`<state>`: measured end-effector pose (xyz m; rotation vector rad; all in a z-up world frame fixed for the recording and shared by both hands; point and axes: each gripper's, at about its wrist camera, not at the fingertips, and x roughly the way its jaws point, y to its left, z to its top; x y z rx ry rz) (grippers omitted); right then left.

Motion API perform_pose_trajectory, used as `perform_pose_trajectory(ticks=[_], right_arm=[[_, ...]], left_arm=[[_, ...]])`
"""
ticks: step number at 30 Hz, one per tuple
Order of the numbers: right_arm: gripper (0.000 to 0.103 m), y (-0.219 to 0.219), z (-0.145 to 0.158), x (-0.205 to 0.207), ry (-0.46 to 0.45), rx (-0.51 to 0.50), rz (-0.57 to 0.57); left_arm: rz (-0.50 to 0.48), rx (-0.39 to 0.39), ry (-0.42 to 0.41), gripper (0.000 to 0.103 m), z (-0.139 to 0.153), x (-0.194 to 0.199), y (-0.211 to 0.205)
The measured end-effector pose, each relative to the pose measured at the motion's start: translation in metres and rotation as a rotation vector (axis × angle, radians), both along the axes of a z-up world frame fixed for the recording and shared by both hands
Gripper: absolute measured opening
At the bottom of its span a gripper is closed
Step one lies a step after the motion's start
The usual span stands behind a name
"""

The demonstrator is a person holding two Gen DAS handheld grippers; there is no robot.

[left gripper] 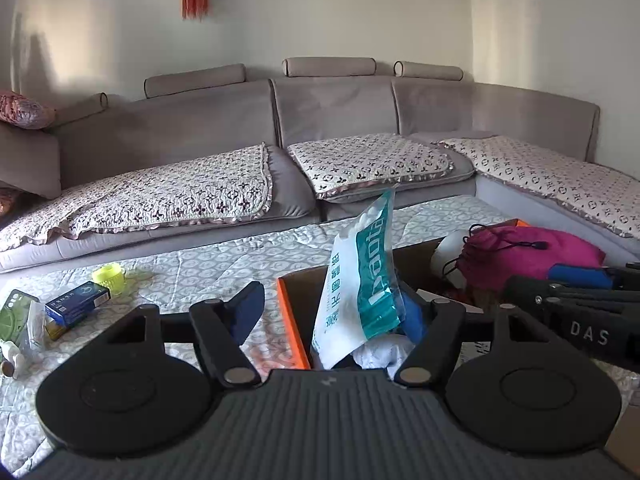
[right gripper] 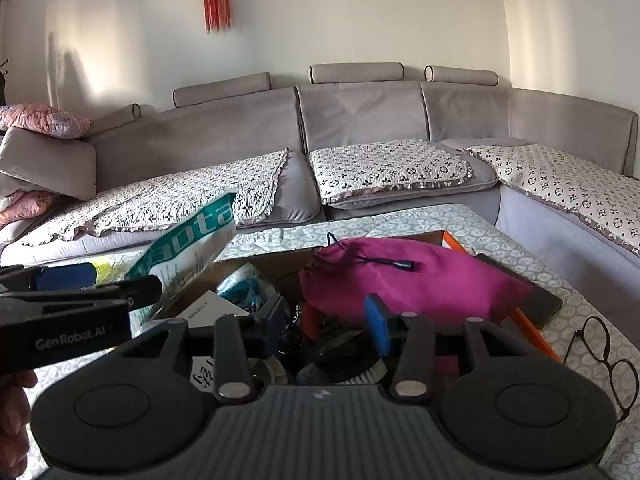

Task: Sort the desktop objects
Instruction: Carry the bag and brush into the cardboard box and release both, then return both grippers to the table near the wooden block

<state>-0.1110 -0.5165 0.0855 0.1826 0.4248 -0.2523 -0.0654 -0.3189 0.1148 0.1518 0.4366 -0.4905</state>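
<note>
My left gripper (left gripper: 334, 312) is open over the left end of an orange-edged cardboard box (left gripper: 292, 320). A white and teal plastic bag (left gripper: 360, 284) stands between its fingers, leaning on the right pad, its lower end in the box. The bag also shows in the right wrist view (right gripper: 188, 248). My right gripper (right gripper: 326, 320) is open and empty above the box's contents, just in front of a magenta drawstring pouch (right gripper: 404, 276). The pouch lies in the box in the left wrist view too (left gripper: 528, 256).
On the patterned tabletop left of the box lie a yellow-green cup (left gripper: 107, 276), a blue carton (left gripper: 76, 304) and a green item (left gripper: 12, 312). Round glasses (right gripper: 600, 356) and a dark phone (right gripper: 532, 292) lie right of the box. A grey sofa (right gripper: 360, 120) runs behind.
</note>
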Motion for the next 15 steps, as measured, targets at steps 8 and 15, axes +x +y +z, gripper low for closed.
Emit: perform_pose_trajectory(ticks=[8, 15], right_arm=[[0.046, 0.007, 0.008, -0.002, -0.018, 0.006, -0.005], [0.052, 0.027, 0.023, -0.003, -0.048, -0.005, 0.026]], left_arm=[[-0.041, -0.03, 0.005, 0.077, 0.002, -0.009, 0.008], [-0.01, -0.049, 0.006, 0.078, 0.006, -0.007, 0.023]])
